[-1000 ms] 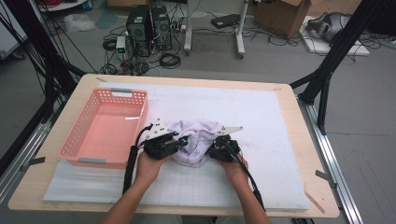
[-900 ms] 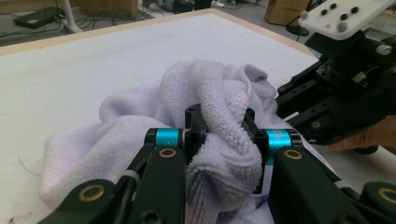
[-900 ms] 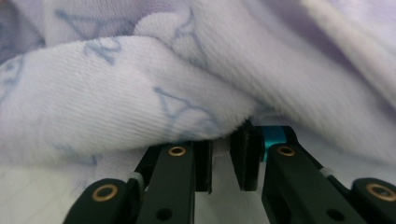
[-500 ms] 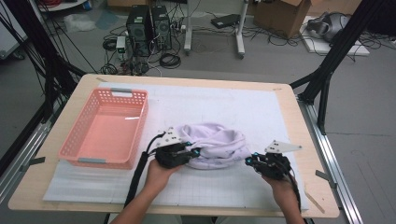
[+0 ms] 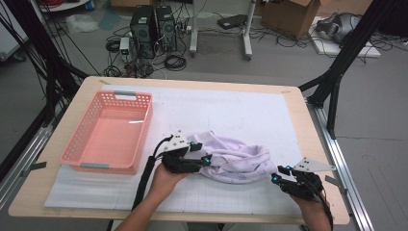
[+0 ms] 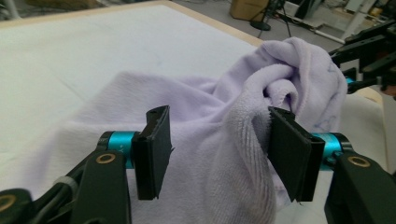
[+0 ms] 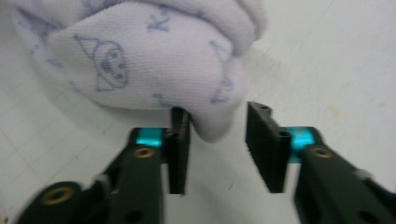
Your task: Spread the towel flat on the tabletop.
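A pale lilac cloth (image 5: 235,159) with small printed figures lies bunched and drawn out across the white mat. My left gripper (image 5: 201,152) is at its left end. Its jaws have just been opening, and they stand apart with a thick fold of cloth (image 6: 233,140) loose between them in the left gripper view (image 6: 219,149). My right gripper (image 5: 280,173) is at the cloth's right end near the table's front corner. Its jaws have also just been opening. They stand apart (image 7: 217,144) with the cloth's printed tip (image 7: 210,116) hanging between them, close to the left pad.
An empty pink basket (image 5: 74,139) sits on the left of the mat. The wooden table edge (image 5: 315,144) runs close to my right hand. Black frame struts stand at both sides. Computer towers, cables and a cardboard box lie on the floor beyond.
My right gripper has swung out to the right, drawing the cloth's end with it and stretching the bundle. Both grippers' jaws, shut on the cloth before, now stand apart. The left hand has hardly moved.
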### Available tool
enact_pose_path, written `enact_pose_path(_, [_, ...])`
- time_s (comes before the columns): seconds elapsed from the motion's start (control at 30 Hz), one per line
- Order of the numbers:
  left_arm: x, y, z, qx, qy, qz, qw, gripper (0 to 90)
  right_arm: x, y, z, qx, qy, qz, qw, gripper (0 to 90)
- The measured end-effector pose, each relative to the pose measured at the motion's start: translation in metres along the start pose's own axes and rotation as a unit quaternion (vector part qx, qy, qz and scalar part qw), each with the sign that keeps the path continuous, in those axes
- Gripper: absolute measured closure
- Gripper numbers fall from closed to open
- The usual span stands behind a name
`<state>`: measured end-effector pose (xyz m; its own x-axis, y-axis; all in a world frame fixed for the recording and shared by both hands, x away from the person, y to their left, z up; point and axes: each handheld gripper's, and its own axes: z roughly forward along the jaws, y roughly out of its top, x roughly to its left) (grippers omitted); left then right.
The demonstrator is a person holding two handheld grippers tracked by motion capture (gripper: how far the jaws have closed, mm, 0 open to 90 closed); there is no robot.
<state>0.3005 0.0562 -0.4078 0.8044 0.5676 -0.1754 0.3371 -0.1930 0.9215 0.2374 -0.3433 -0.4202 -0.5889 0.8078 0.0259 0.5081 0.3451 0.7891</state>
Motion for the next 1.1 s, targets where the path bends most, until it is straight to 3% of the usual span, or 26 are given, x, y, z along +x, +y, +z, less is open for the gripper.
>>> enact_pose_path(0.13, [0.009,-0.002,-0.012,-0.001,0.012,0.0,0.9999,40.4,0.003,0.012,-0.012,-0.049,-0.003,-0.007,0.9988,45.8])
enact_pose_path(0.27, [0.012,-0.008,-0.01,0.036,0.013,0.006,0.9993,38.0,0.016,0.03,-0.009,-0.079,0.028,-0.039,0.9957,43.1])
enact_pose_path(0.4, [0.013,-0.015,-0.001,0.085,0.013,0.017,0.9962,33.9,0.034,0.047,0.019,-0.063,0.069,-0.083,0.9921,43.3])
enact_pose_path(0.47, [0.013,-0.019,0.002,0.081,0.015,0.011,0.9965,34.5,0.042,0.052,0.039,-0.046,0.081,-0.103,0.9903,45.4])
enact_pose_path(0.53, [0.014,-0.024,0.009,0.095,0.019,0.015,0.9952,34.4,0.045,0.054,0.052,-0.029,0.084,-0.114,0.9895,53.5])
enact_pose_path(0.6, [0.012,-0.028,0.016,0.106,0.023,0.023,0.9939,34.6,0.044,0.054,0.061,-0.015,0.085,-0.115,0.9896,67.5])
enact_pose_path(0.7, [0.011,-0.03,0.021,0.102,0.024,0.025,0.9942,44.2,0.035,0.048,0.061,-0.004,0.091,-0.102,0.9906,82.3])
enact_pose_path(0.8, [0.011,-0.029,0.019,0.09,0.025,0.025,0.9953,64.7,0.025,0.04,0.052,0.002,0.091,-0.084,0.9923,84.7])
enact_pose_path(0.87, [0.013,-0.025,0.013,0.067,0.018,0.012,0.9975,76.8,0.021,0.036,0.044,0.0,0.086,-0.078,0.9932,85.1])
enact_pose_path(0.97, [0.018,-0.017,0.002,0.029,0.019,-0.003,0.9994,80.8,0.016,0.029,0.033,0.0,0.076,-0.074,0.9943,85.2])
enact_pose_path(1.1, [0.025,-0.001,-0.005,0.007,0.047,-0.006,0.9989,81.7,0.011,0.021,0.019,0.009,0.059,-0.075,0.9954,85.2])
